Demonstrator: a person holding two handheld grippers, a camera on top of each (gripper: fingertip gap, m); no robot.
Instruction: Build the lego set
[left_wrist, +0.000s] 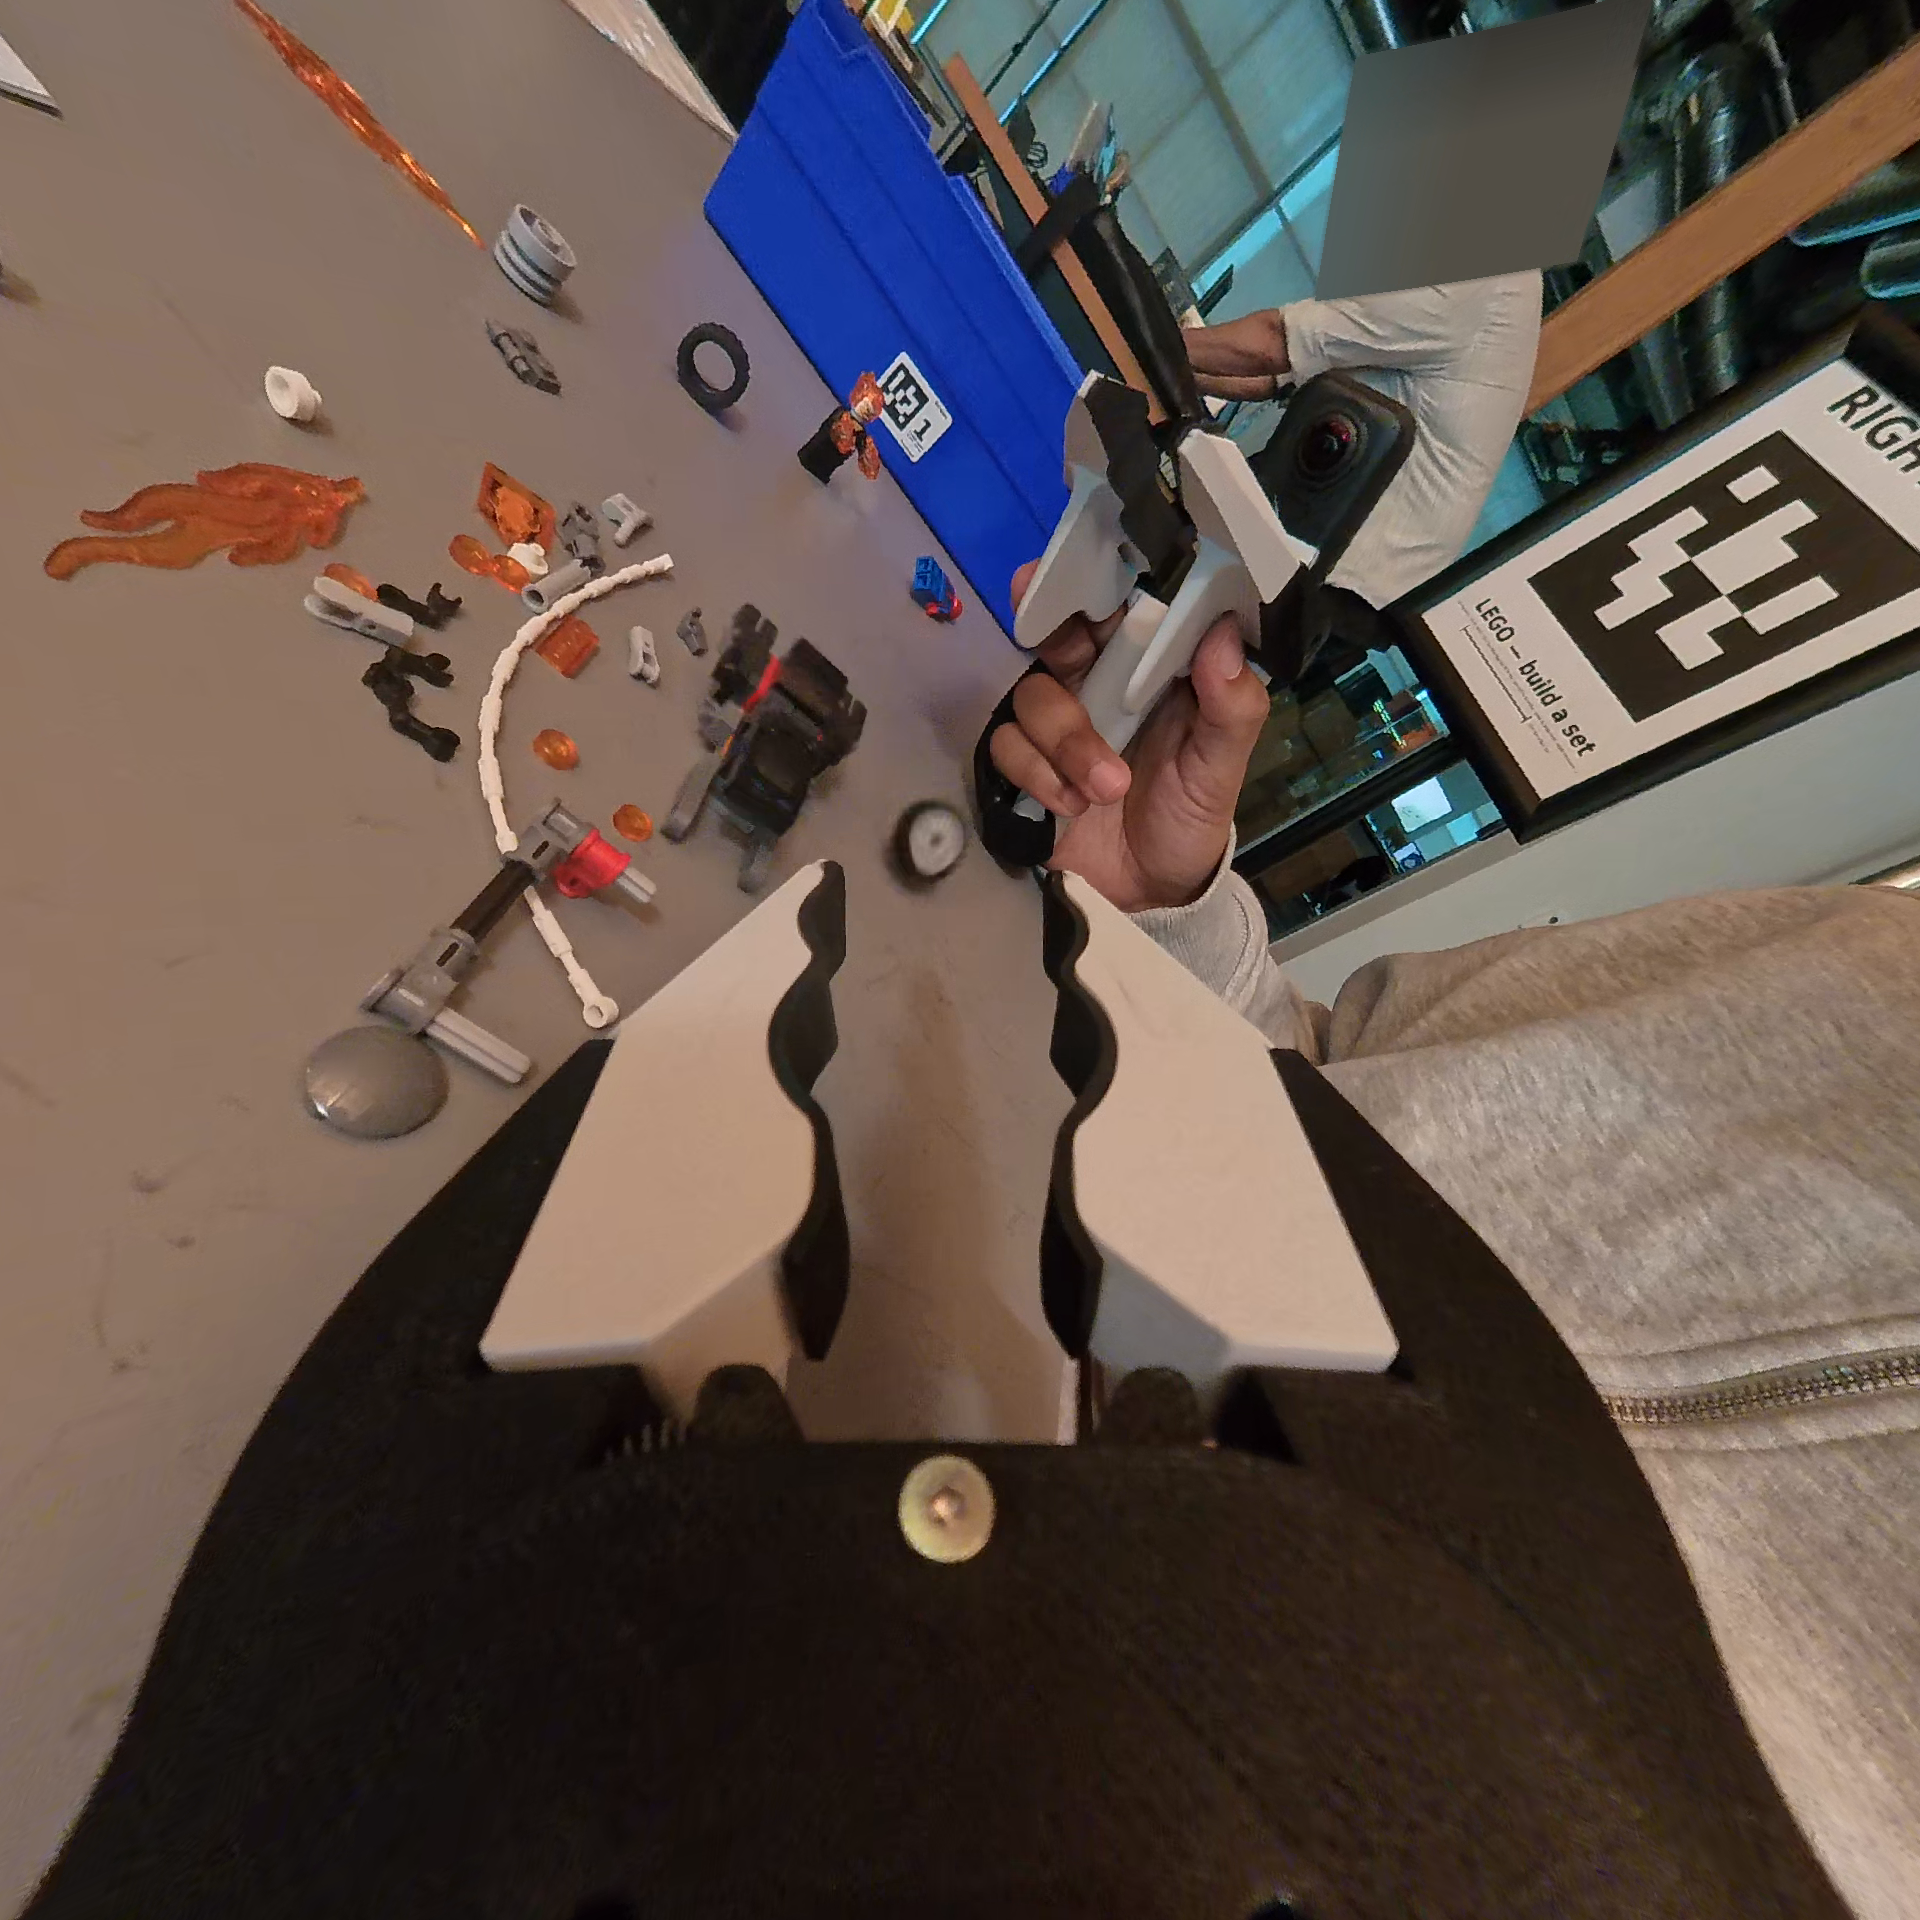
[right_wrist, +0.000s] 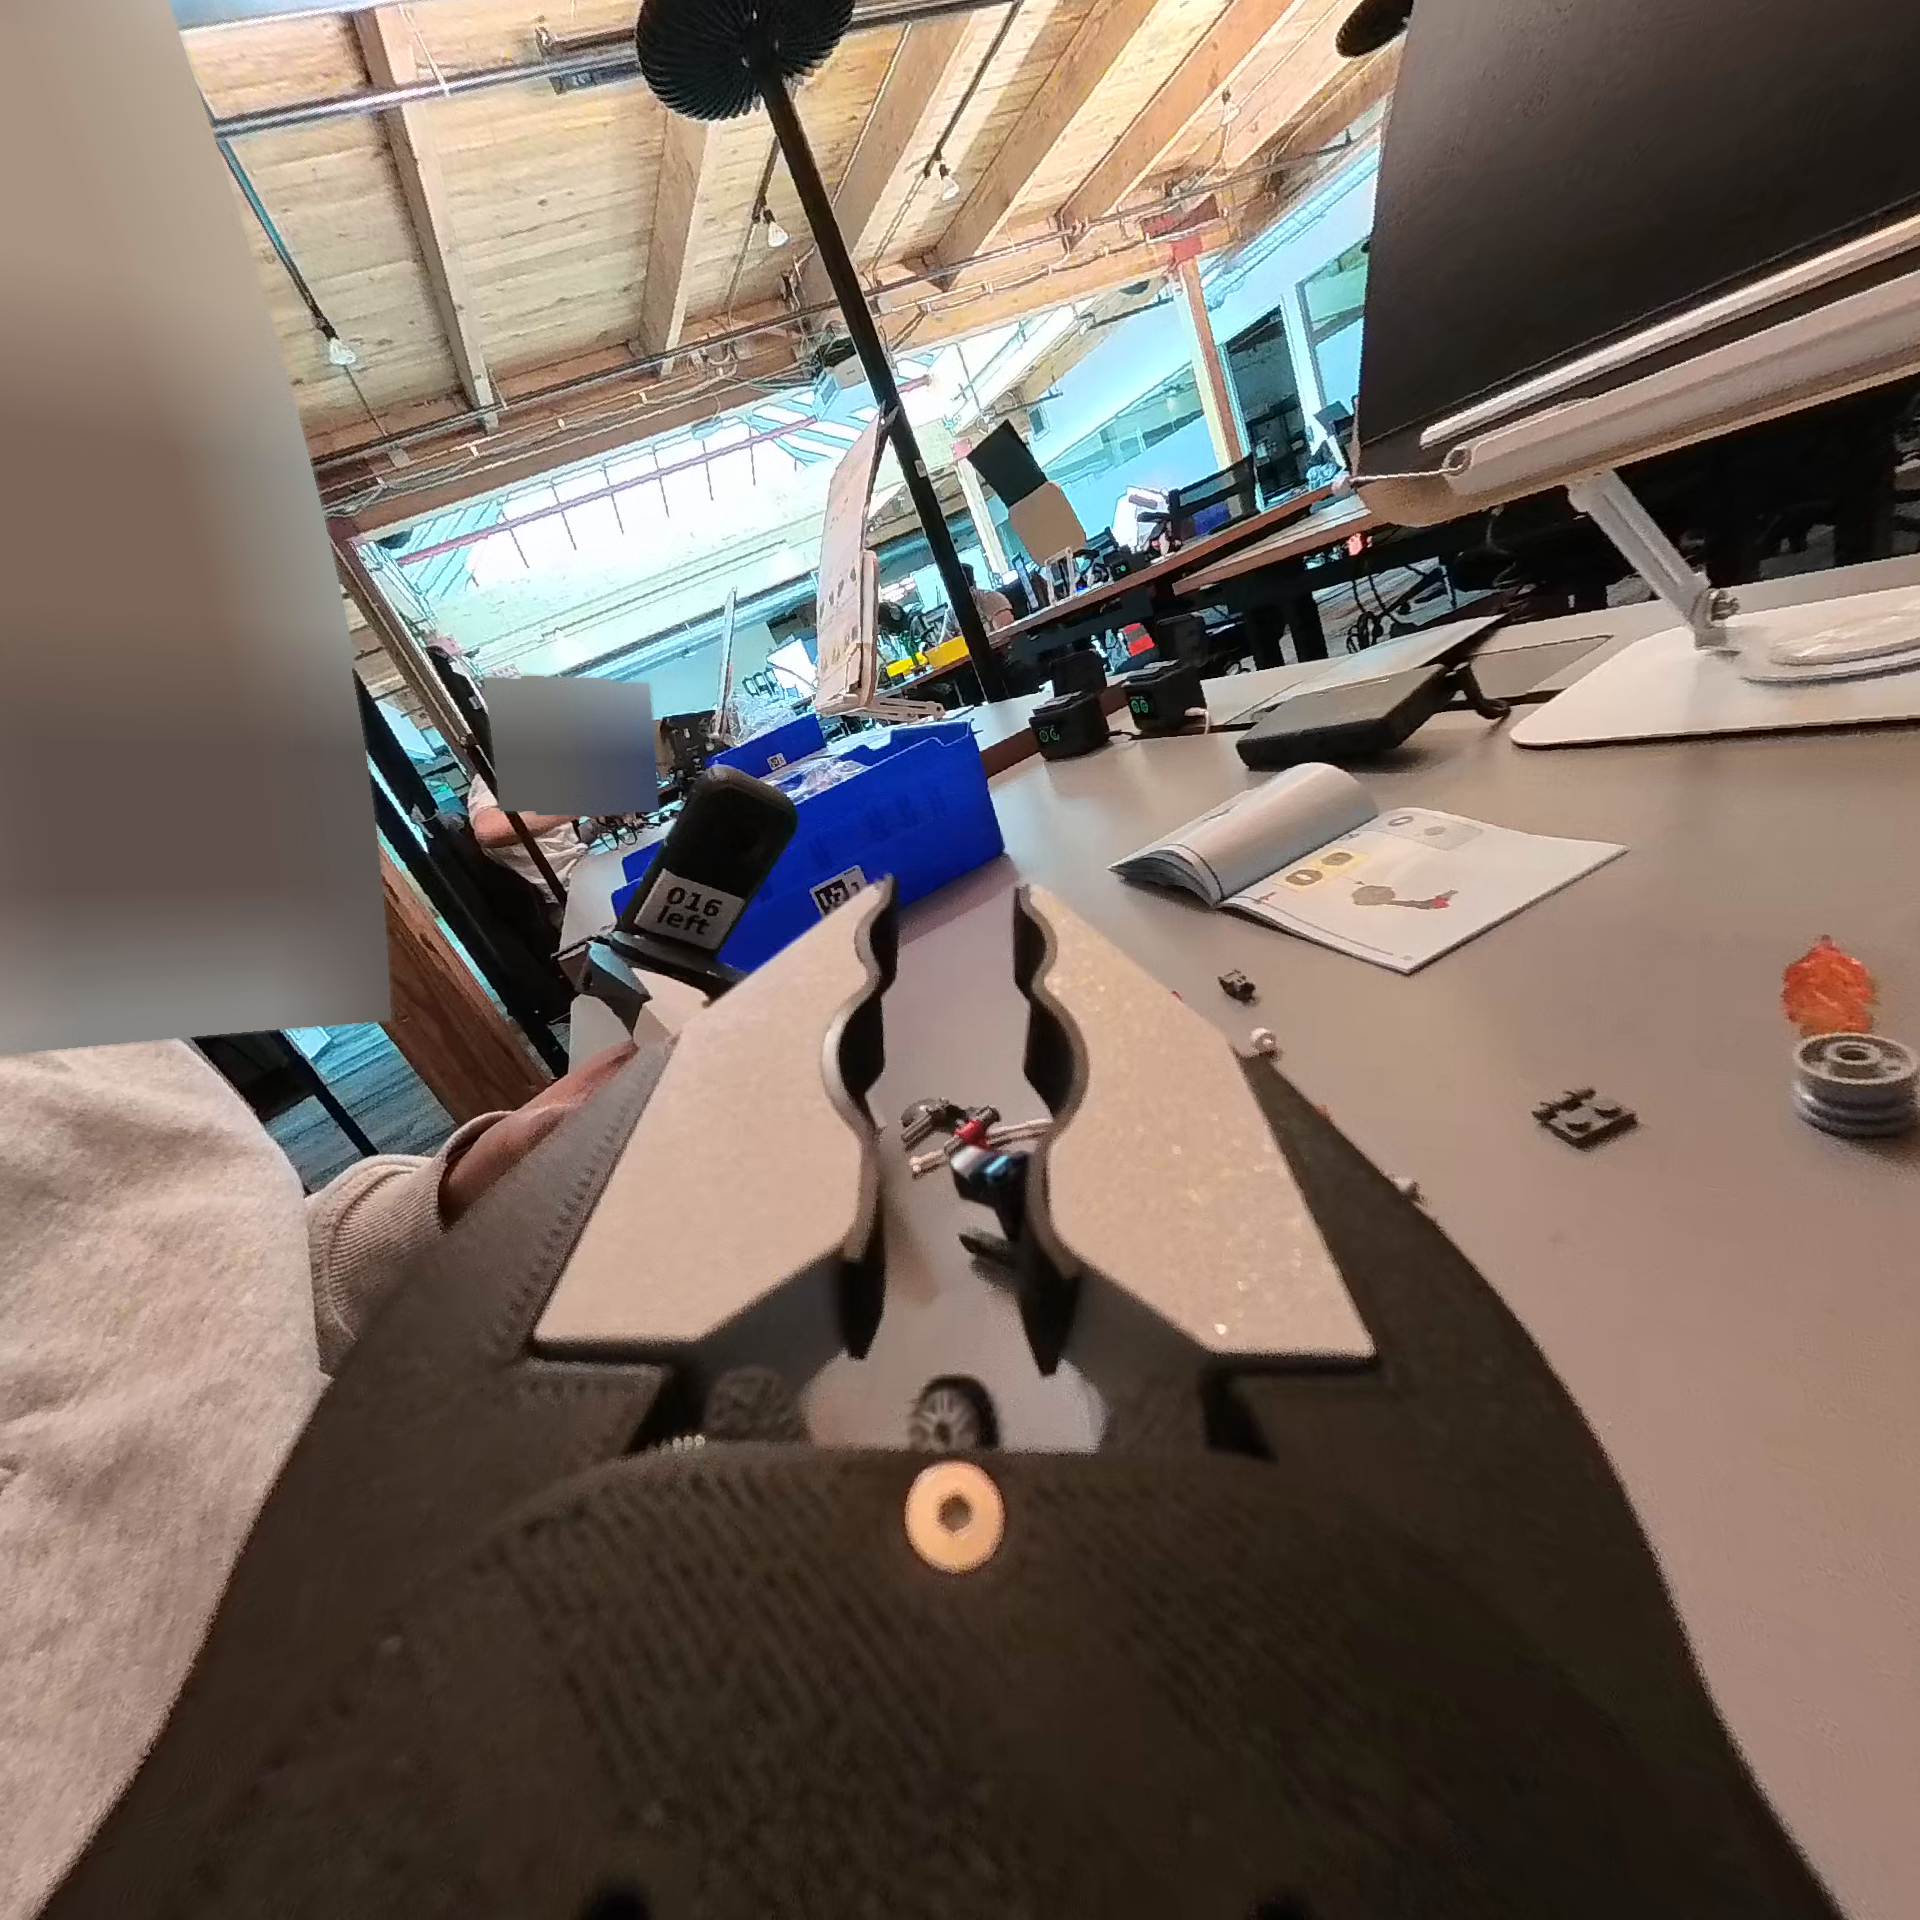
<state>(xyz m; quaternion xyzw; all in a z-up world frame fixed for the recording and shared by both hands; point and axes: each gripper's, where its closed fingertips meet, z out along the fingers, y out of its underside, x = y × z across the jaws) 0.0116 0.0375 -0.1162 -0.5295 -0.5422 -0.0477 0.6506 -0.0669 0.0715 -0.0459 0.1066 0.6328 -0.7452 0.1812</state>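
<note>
- Grey tabletop (left_wrist: 208, 1195) fills my left wrist view, an open workshop with timber beams lies behind, and a blue bin (left_wrist: 883, 312) sits at the table's far edge.
- My left gripper (left_wrist: 940, 894) hangs above the table with its jaws parted by a clear gap and nothing between them.
- My right gripper (right_wrist: 951, 904) is lifted off the table, jaws apart by a narrower gap; I see nothing clamped, only loose parts on the table showing through the gap.
- Lego pieces lie scattered: a black half-built model (left_wrist: 779, 727), a grey-and-red axle assembly (left_wrist: 520, 894), a white chain (left_wrist: 520, 707), orange flame pieces (left_wrist: 208, 514), a small wheel (left_wrist: 930, 842) and a grey dish (left_wrist: 374, 1081).
- Open instruction booklet (right_wrist: 1382, 883) lies well apart from the pile, towards the monitor stand (right_wrist: 1662, 675).
- Risk, as I judge it: the small studs and clips lie close together, so a wide-jawed descent could nudge neighbours or scatter them.
- That wheel sits near the table edge; a knock could roll it off.
- Flame pieces look thin and slick, so the wavy pads may pinch them askew.
- Both grippers converging on the model could collide.
</note>
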